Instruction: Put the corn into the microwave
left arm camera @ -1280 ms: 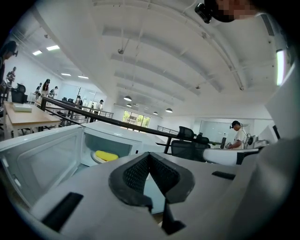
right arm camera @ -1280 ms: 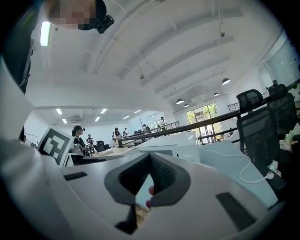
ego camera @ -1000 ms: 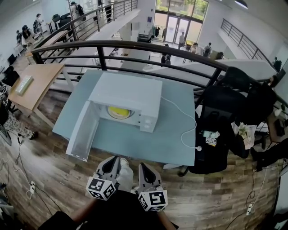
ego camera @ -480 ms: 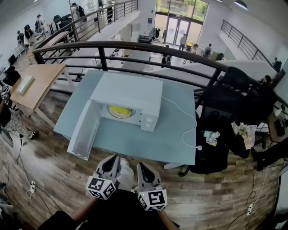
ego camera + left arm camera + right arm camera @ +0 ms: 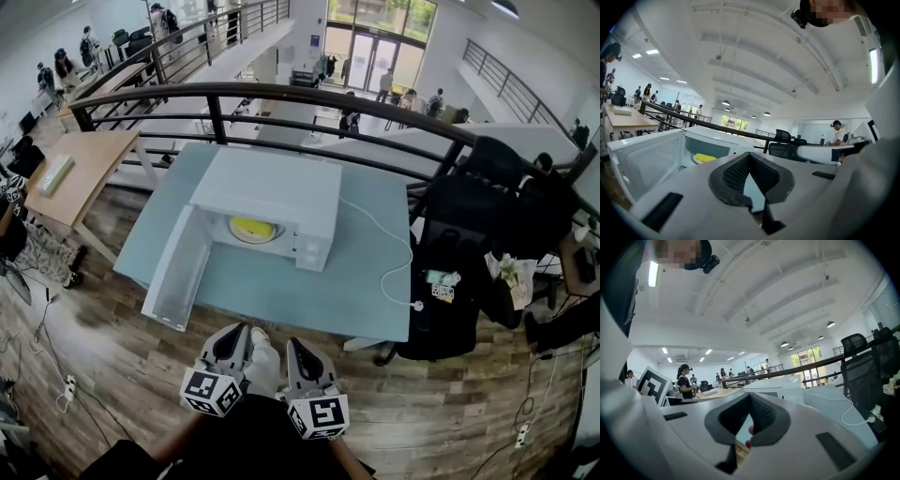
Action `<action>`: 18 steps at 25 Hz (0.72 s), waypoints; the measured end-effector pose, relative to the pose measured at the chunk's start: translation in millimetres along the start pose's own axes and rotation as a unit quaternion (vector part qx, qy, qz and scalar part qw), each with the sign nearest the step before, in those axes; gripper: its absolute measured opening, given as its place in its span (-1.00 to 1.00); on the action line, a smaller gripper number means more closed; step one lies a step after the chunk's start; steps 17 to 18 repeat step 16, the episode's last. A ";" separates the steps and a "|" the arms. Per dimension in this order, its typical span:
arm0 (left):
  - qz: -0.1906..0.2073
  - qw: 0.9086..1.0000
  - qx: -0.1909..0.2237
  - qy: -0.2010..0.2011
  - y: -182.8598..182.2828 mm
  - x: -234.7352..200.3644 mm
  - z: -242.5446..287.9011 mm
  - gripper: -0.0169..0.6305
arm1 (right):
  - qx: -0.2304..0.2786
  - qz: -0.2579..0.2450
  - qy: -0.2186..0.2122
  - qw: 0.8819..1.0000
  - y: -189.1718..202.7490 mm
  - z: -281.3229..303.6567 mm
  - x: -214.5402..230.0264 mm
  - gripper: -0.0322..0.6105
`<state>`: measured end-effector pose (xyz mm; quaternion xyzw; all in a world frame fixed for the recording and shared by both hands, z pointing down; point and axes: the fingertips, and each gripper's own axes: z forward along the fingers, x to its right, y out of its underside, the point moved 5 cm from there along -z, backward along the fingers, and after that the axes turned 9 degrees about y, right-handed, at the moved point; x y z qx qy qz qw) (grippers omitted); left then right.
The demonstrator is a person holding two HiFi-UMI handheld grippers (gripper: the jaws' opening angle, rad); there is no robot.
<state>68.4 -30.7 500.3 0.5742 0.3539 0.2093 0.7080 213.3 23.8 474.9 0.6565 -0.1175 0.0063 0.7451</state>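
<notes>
Two tools, left gripper [image 5: 232, 337] and right gripper [image 5: 300, 349], sit bottom centre in the head view; the corn [image 5: 253, 228] lies inside the open microwave [image 5: 267, 192] mid-frame. Left gripper view: jaws together, empty. Right gripper view: jaws together too.

Black railing [image 5: 281, 92] behind the grey table [image 5: 352, 298], wooden desk [image 5: 80, 173] left, black chair [image 5: 469, 216] right.

The microwave [image 5: 267, 192] stood on the bench [image 5: 309, 291], toward its rear, with its door [image 5: 176, 269] swung out to the left. The corn [image 5: 253, 228] lay inside the microwave. A cable [image 5: 389, 253] ran from the microwave's right side across the bench to its front right edge. A railing [image 5: 281, 94] ran behind the bench, and a chair [image 5: 459, 244] stood to its right. The left tool [image 5: 232, 336] and the right tool [image 5: 302, 347] were side by side before the bench, apart from it.
</notes>
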 end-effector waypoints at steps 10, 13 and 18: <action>-0.010 1.000 0.007 0.003 1.9 -1.5 0.9 -0.94 | 0.000 -0.002 0.003 1.000 2.0 0.1 0.9 -0.88; -0.008 1.000 0.007 0.000 1.2 -3.0 0.1 -0.94 | -0.002 -0.006 0.002 1.000 0.2 0.7 -0.1 -0.88; -0.008 1.000 0.007 -0.004 1.9 -5.3 -1.7 -0.94 | -0.003 -0.005 0.001 1.000 2.0 0.9 -1.6 -0.88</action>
